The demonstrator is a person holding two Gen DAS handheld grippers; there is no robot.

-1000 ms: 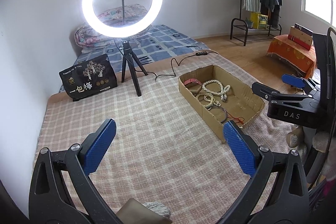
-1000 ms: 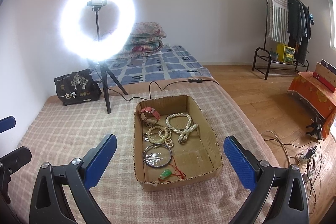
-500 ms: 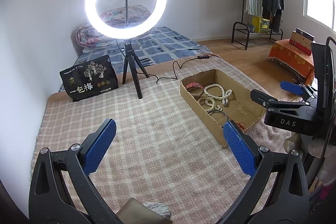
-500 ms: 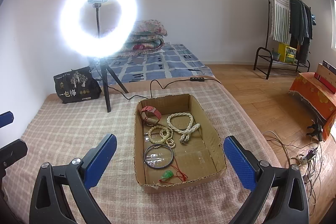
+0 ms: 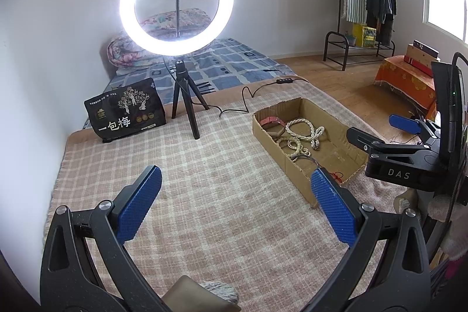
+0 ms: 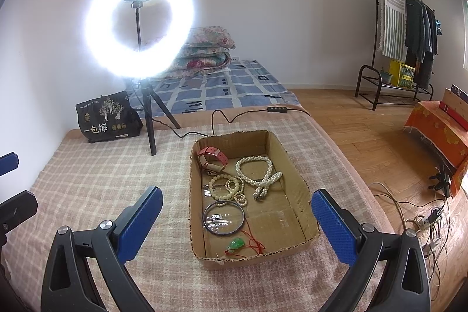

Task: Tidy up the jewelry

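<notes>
Checked blanket (image 6: 96,186) covers the low bed, and on it sits the cardboard box (image 6: 295,177) holding all the jewelry in view: a pink watch (image 6: 212,158), a long pearl necklace (image 6: 257,171), cream bead bracelets (image 6: 229,187), a dark bangle (image 6: 224,218) and a green pendant (image 6: 236,243) on red cord, lying loosely side by side. None of these pieces has shifted over the last second; only the views have drifted a little, with the box sliding slightly in frame (so the hands moved, not the jewelry). Right gripper (image 6: 237,222) hangs over the box's near end, jaws wide and empty. Left gripper (image 5: 235,205) hovers over bare blanket beside the box, also wide and empty. Whether sorting is ahead or finished cannot be judged. Behind stand a ring light (image 5: 176,2) and a black bag (image 5: 125,110).
</notes>
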